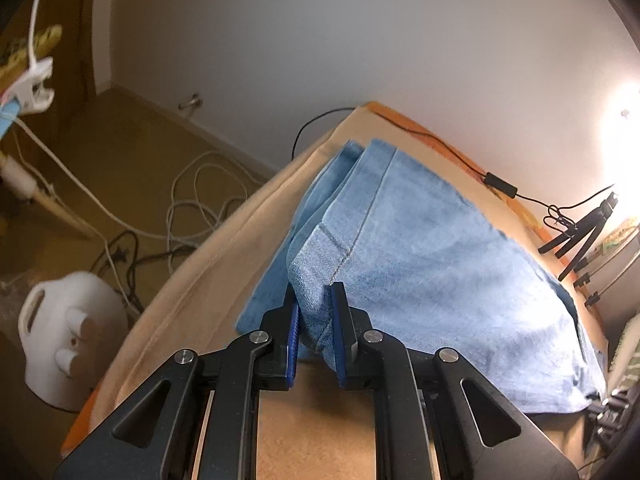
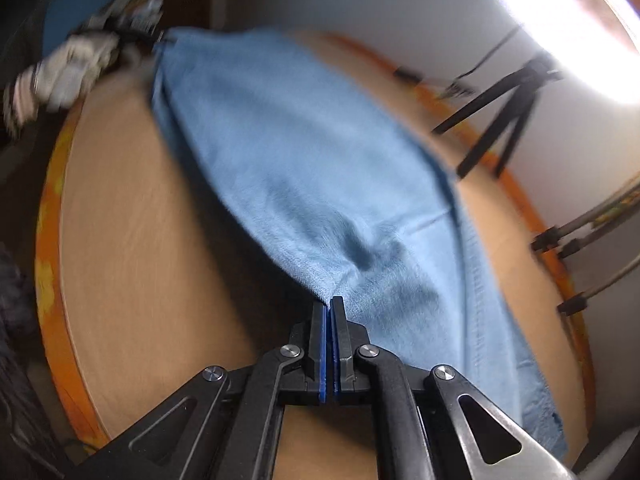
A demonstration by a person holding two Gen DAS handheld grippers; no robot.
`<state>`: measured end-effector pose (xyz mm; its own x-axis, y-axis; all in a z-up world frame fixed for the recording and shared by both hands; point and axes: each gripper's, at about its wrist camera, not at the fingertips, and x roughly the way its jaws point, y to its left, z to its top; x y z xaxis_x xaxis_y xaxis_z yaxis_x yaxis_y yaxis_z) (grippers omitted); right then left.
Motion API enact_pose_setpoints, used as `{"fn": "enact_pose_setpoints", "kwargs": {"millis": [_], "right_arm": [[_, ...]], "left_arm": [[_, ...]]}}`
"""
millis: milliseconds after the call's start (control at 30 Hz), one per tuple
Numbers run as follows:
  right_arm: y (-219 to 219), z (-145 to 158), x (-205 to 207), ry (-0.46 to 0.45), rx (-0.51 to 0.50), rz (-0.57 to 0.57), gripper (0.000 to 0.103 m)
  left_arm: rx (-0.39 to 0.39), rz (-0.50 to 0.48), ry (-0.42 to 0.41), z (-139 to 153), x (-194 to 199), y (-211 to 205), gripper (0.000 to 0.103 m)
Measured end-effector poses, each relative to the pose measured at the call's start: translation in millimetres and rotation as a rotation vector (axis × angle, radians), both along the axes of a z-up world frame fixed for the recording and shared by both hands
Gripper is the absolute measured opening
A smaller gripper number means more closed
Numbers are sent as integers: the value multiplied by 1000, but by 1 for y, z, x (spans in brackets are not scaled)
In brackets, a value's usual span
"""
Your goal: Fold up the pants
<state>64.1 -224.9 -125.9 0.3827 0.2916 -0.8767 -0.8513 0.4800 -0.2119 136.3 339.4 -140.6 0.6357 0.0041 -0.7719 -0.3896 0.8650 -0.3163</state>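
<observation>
Denim fills the middle of both wrist views. Nearest the left camera, the left gripper (image 1: 313,308) has its jaws pinching a thick hemmed corner of the pants (image 1: 420,264), the blue pads pressed into the fold from either side. The cloth bunches between them and lifts slightly off the surface there. From that corner the light blue pants spread away over the tan counter (image 1: 192,300), several layers stacked, with a stitched seam running up from the pinched corner and the far hems lying near the counter's back edge.

In the right wrist view the right gripper (image 2: 330,308) has its jaws pressed tight together on a thin edge of the pants (image 2: 304,168), which rise to a small peak at the tips. The fabric stretches away from there in a long band toward the far left corner of the counter (image 2: 140,240), where another gripper, blurred, meets its end. An orange rim (image 2: 46,248) edges the counter.

Farther off, a black tripod (image 1: 580,236) stands by the wall beside a bright lamp (image 1: 624,120), with a thin black cable (image 1: 440,144) along the back edge. On the floor to the left lie white cords (image 1: 192,208) and a white plastic jug (image 1: 68,332).
</observation>
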Motion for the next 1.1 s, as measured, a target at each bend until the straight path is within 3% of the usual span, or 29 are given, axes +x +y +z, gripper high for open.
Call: {"fn": "enact_pose_setpoints", "kwargs": {"millis": [100,133,167,233,400,533,800,1100], "right_arm": [[6,-9,-1,12,-51,34,5],[8,-4,2,22,-33,34,11],[11,5,6,30,4,27,28],[19,26,15,23,83,29,36],[79,66,46,-20,186,68,36],[152,72,79,-14,241,98,36],[292,57,137,69,313,128,36],[393,25,180,122,301,117,54]], "left_arm": [[12,-4,-7,0,1,-3,13],[18,-7,-13,3,1,-4,13],[20,-11,-18,5,2,-4,13],[18,-17,-32,10,1,-4,13],[70,-56,-36,15,-2,-11,13],[72,-71,-33,10,-2,-11,13],[85,-114,-41,4,-1,-10,13],[94,-138,-49,-2,-1,-12,13]]}}
